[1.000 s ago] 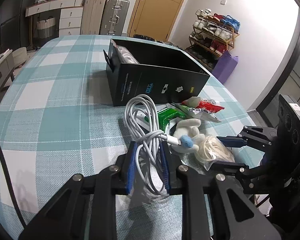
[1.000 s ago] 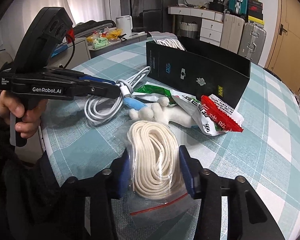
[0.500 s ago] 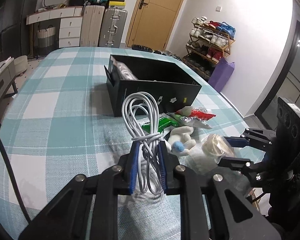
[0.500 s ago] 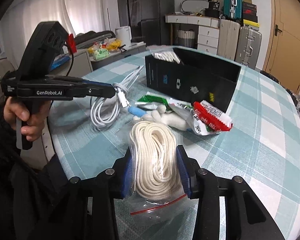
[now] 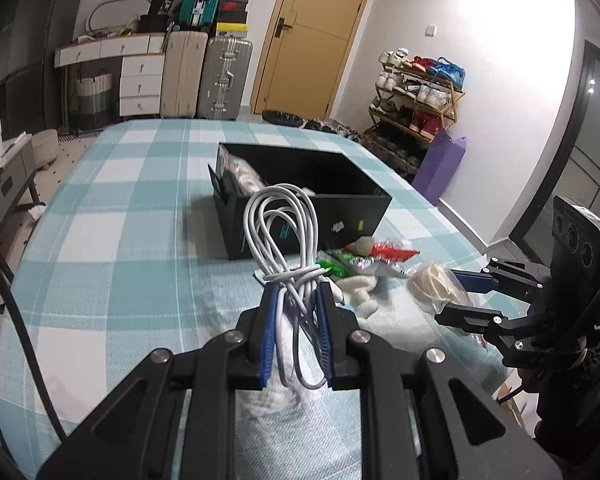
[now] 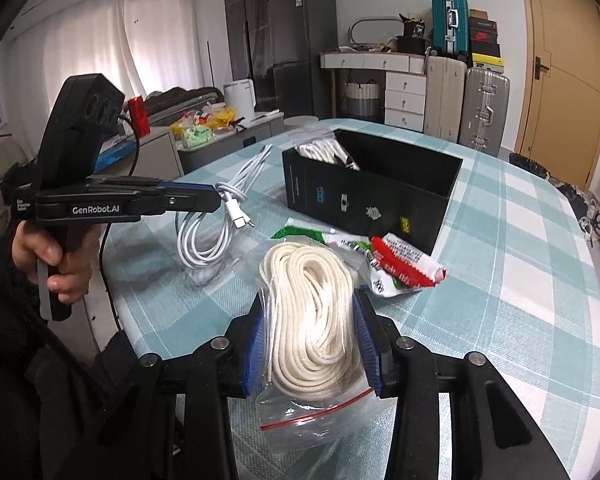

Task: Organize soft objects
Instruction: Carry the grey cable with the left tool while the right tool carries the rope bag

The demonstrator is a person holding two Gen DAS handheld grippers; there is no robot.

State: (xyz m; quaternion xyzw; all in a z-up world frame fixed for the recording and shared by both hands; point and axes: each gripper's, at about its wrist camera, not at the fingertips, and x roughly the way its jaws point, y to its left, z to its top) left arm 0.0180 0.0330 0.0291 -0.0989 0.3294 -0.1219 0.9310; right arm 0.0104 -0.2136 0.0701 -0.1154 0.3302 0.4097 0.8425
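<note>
My left tool [image 5: 296, 316] pinches the white charging cable [image 5: 284, 232]; right tool [image 6: 310, 344] pinches bagged rope [image 6: 308, 312]. Black box [image 5: 300, 196] dead ahead, left nearer.

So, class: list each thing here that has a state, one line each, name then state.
Left gripper: shut on cable, lifted.
Cable: coiled, held off the table.
Right gripper: shut on rope bag.
Rope bag: zip-sealed, held.
Box: open-topped, a bagged bundle at one end.
Snack packets: lying on the table.
Door: closed.
</note>
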